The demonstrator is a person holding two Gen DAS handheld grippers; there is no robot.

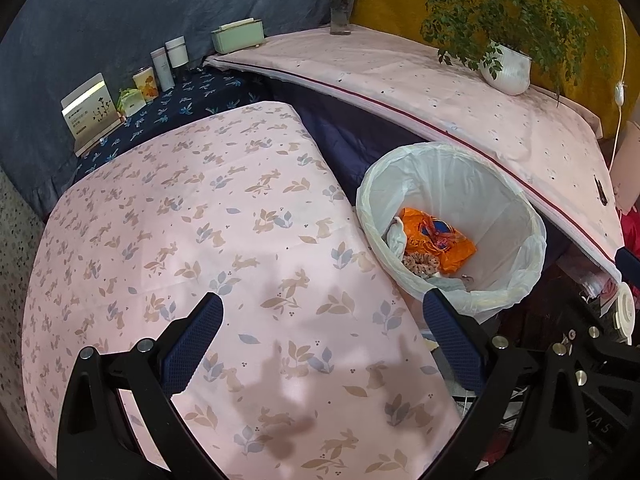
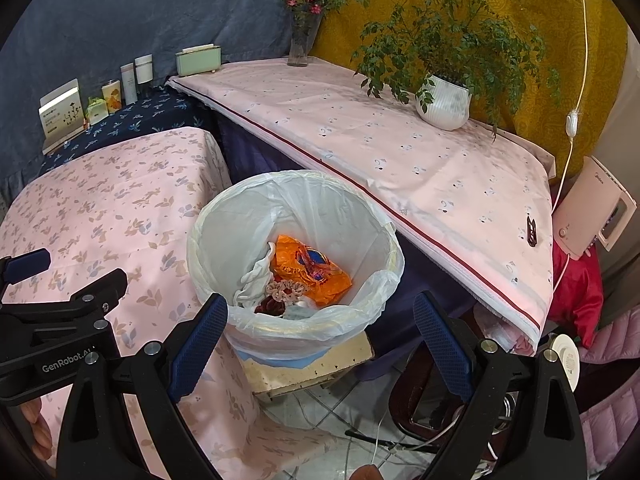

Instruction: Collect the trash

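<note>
A round bin with a white liner (image 1: 452,220) (image 2: 296,248) stands between two cloth-covered tables. Inside lie an orange plastic bag (image 1: 436,240) (image 2: 310,266), white crumpled tissue (image 2: 256,276) and a beige frilly scrap (image 2: 286,286). My left gripper (image 1: 324,312) is open and empty, held over the rabbit-print table (image 1: 180,240) just left of the bin. My right gripper (image 2: 320,316) is open and empty, held above the bin's near rim. The left gripper body also shows in the right wrist view (image 2: 60,320).
A long pink-clothed table (image 2: 400,152) behind the bin carries a potted plant (image 2: 444,100), a flower vase (image 2: 300,40) and a green box (image 2: 198,60). Boxes and bottles (image 1: 132,88) line the back wall. A pink appliance (image 2: 600,212), cables and a stool (image 2: 312,364) are lower right.
</note>
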